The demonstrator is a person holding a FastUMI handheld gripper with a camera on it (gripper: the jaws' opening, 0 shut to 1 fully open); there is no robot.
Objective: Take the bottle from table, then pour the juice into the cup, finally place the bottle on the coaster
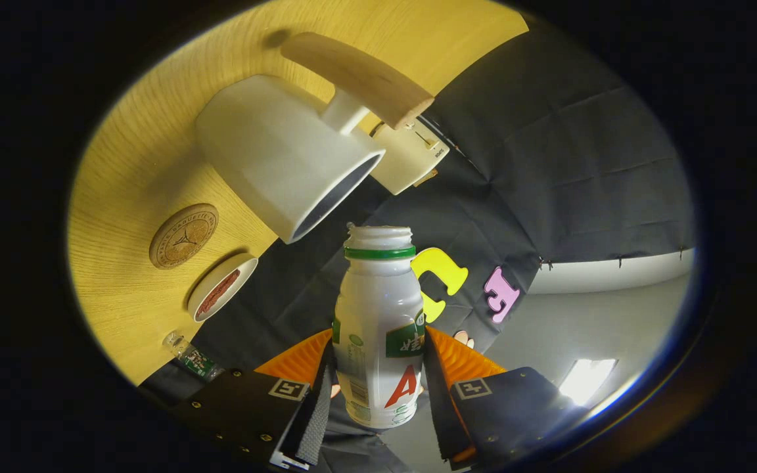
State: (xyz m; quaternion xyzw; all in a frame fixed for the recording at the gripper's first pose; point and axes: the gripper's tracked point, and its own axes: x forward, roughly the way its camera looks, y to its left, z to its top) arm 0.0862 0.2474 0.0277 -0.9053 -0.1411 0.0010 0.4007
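My gripper [378, 387] is shut on a small white bottle [378, 328] with a green neck ring and an uncapped mouth; both fingers press its sides. The whole view is rolled, so the wooden table [135, 164] stands tilted beyond the bottle. A white cup [283, 154] with a wooden handle [359, 75] stands on the table, its open rim just beyond the bottle's mouth. No liquid shows between the mouth and the cup. A round cork coaster [183, 235] lies on the table beside the cup, bare.
A small white dish [222, 287] with red contents sits near the coaster. A white device [408, 154] stands behind the cup. A small clear bottle [188, 355] lies at the table's edge near my finger.
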